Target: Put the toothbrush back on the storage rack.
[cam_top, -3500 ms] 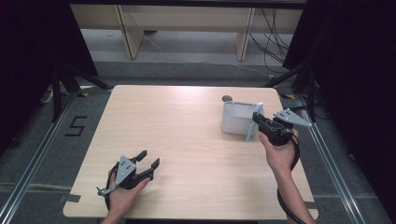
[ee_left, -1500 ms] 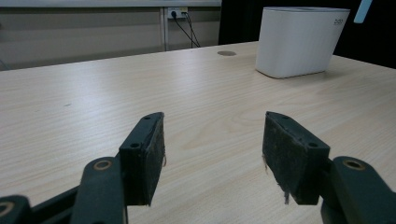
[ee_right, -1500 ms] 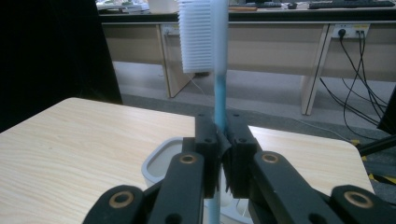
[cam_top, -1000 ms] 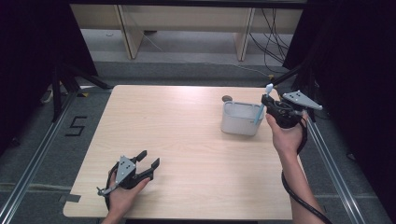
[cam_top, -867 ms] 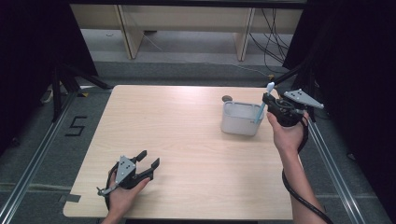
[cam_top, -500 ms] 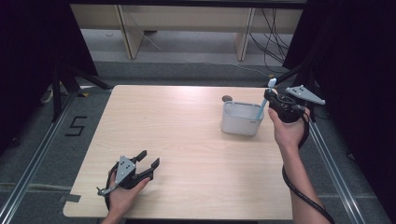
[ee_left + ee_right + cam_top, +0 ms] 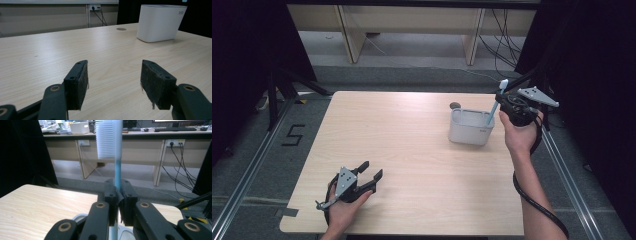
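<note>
**Holding a toothbrush upright over the white container**

Compared with the earliest high view, where the right hand held the toothbrush low against the container's right side, the brush now stands raised and nearly upright, its bristled head well above the rim. Over the last second the change is slight: the right hand sits a little further toward the far right corner of the desk. The left hand has not shifted at all.

The right tongs (image 7: 502, 106) are clenched on the toothbrush (image 7: 117, 160): in the right gripper view both black pads press against the blue handle, with the white bristle head rising above them and the handle's lower end running down toward the white container (image 7: 471, 131), at its right end. Whether that end touches the container cannot be told.

The left tongs (image 7: 113, 83) stand wide apart and hold nothing, resting at the near left part of the desk (image 7: 412, 150), well apart from the container.

A small grey mark is printed near the container's upper corner in the left gripper view, too small to read. On the floor left of the desk a black "5" (image 7: 293, 135) is marked.
</note>
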`<state>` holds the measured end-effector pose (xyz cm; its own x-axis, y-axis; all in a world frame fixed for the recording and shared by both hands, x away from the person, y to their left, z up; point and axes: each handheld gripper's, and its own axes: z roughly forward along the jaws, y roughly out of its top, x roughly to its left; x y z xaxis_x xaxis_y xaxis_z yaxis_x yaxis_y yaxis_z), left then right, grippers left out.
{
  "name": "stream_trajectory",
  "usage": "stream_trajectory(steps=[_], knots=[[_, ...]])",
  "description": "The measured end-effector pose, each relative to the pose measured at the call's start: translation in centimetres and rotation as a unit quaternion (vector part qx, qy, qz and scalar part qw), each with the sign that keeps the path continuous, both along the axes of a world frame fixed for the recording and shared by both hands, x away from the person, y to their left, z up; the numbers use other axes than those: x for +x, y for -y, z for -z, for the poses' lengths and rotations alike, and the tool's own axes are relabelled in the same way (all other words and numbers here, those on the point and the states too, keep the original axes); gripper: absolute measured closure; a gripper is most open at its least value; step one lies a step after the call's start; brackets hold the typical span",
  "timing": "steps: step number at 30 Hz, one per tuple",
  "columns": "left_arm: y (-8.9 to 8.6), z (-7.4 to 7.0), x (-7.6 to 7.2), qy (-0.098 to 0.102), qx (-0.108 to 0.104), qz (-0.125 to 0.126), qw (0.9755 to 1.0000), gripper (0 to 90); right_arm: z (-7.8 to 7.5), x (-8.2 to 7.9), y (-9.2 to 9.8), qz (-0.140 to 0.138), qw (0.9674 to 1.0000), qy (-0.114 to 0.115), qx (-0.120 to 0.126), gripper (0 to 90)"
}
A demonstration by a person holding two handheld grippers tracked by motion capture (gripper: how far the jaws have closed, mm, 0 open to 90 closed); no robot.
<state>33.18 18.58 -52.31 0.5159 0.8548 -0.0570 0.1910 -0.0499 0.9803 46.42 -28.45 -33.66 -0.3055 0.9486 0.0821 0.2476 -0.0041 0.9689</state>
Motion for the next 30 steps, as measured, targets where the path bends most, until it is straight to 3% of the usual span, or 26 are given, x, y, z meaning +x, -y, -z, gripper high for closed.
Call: stream_trajectory(steps=[17,20,22,30], knots=[[0.1,0.0,0.0,-0.001,-0.001,0.000,1.0000,38.7,0.4,1.3,0.1,0.016,0.9997,-0.011,0.013,86.0],[0.1,0.0,0.0,-0.001,-0.001,0.000,1.0000,38.7,0.5,1.6,0.2,0.015,0.9999,-0.004,0.005,86.0],[0.0,0.0,0.0,-0.001,-0.002,0.000,1.0000,38.7,0.5,1.5,0.1,0.022,0.9996,-0.011,0.012,86.0],[0.0,0.0,0.0,-0.001,-0.001,0.000,1.0000,38.7,0.9,1.8,0.3,0.021,0.9997,-0.010,-0.002,86.0]])
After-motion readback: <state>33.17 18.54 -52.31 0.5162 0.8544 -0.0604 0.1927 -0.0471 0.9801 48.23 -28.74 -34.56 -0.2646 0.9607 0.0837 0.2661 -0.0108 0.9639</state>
